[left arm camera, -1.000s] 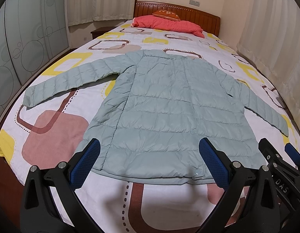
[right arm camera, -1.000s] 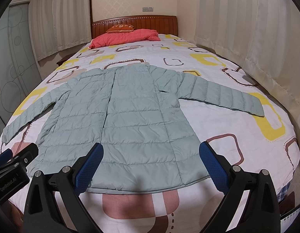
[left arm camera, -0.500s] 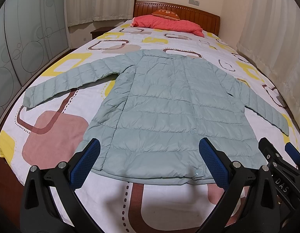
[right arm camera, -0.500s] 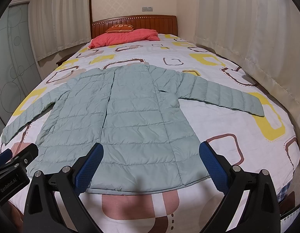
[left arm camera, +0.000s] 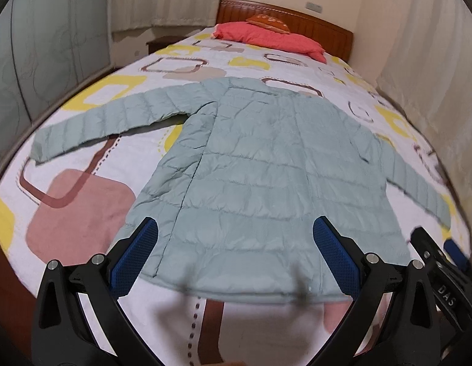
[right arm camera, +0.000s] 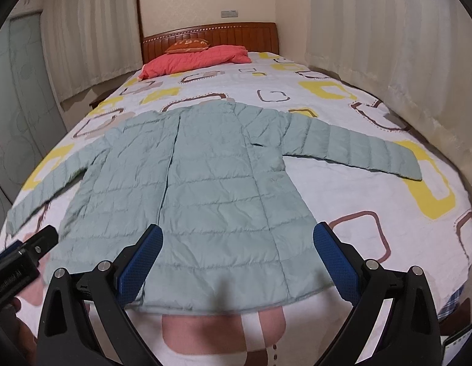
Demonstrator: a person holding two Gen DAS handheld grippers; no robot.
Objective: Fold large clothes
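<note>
Lying flat on bed [left arm camera: 83, 207], green jacket [left arm camera: 266, 183], both tongs [left arm camera: 232, 253] [right arm camera: 236, 253] wide, empty, label perhaps "DAS".

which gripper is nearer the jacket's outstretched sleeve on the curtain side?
Right. The right gripper hangs open over the jacket hem on the side of that sleeve; the left gripper, also open, sits farther toward the opposite sleeve.

White letters "DAS" stand on the right gripper [left arm camera: 446, 277] at the frame's lower right; lettering on the left gripper [right arm camera: 19, 262] is too blurred to read.
</note>
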